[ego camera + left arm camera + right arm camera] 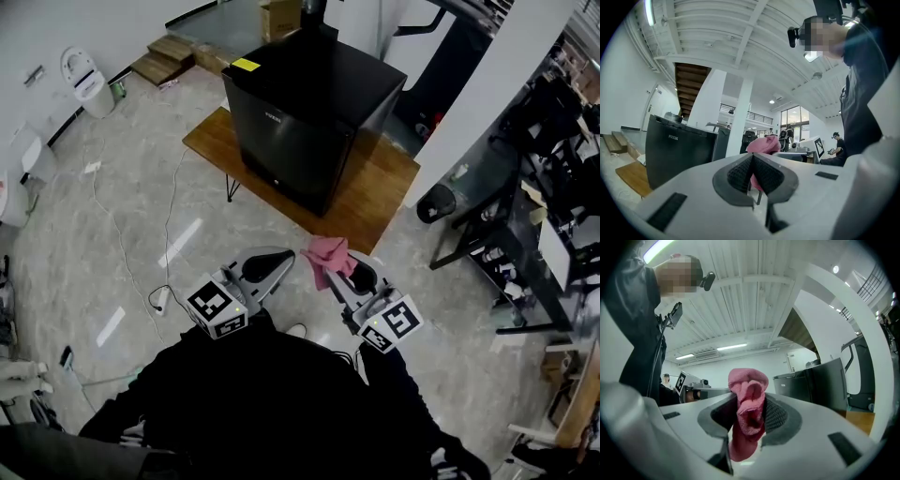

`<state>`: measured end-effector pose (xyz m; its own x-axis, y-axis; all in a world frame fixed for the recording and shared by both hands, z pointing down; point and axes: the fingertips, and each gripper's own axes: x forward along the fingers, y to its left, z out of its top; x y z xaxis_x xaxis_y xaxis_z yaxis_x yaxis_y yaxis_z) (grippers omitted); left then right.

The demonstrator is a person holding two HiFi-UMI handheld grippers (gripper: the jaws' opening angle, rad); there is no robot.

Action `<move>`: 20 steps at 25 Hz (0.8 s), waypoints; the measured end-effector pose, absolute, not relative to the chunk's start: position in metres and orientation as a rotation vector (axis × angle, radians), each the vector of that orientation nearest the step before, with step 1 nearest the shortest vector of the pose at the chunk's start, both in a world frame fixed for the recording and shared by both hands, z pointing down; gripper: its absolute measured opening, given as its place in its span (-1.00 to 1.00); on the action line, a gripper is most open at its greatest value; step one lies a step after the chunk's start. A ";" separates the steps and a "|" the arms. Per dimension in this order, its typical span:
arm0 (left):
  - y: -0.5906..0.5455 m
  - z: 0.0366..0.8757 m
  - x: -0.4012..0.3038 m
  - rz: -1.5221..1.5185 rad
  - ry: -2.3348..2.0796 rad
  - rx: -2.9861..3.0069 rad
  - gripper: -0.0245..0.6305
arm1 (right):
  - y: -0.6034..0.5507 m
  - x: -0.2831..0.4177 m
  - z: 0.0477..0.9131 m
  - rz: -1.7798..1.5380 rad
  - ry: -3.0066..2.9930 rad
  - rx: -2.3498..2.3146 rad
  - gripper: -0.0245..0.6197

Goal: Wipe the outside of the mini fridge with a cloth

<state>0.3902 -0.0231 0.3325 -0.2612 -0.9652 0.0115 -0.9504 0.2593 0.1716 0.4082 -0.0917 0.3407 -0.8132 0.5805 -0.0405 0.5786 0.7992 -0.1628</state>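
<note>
The left gripper (277,260) is being held nearest the wearer, its fingers (740,171) clenched together on nothing. Just beside it, the pink cloth (326,254) is being grasped between the fingers (777,414) of the right gripper (345,270), its bunched end standing above them. Both are being held over the marble-patterned floor (112,234), apart from the appliance. Farther off, the black mini fridge (300,122) is being carried, door shut, by a low wooden worktop (380,187), with a yellow label (246,64) lying on its top.

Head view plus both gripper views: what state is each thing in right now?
mini fridge: door closed, upright on the low wooden table.
pink cloth: bunched up, held clear of the fridge.
right gripper: shut on the pink cloth.
left gripper: shut, empty.
</note>
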 end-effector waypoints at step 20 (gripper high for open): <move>-0.041 0.312 0.347 -0.213 -2.402 1.848 -0.91 | -0.117 0.375 0.330 0.345 -3.013 -0.815 -0.47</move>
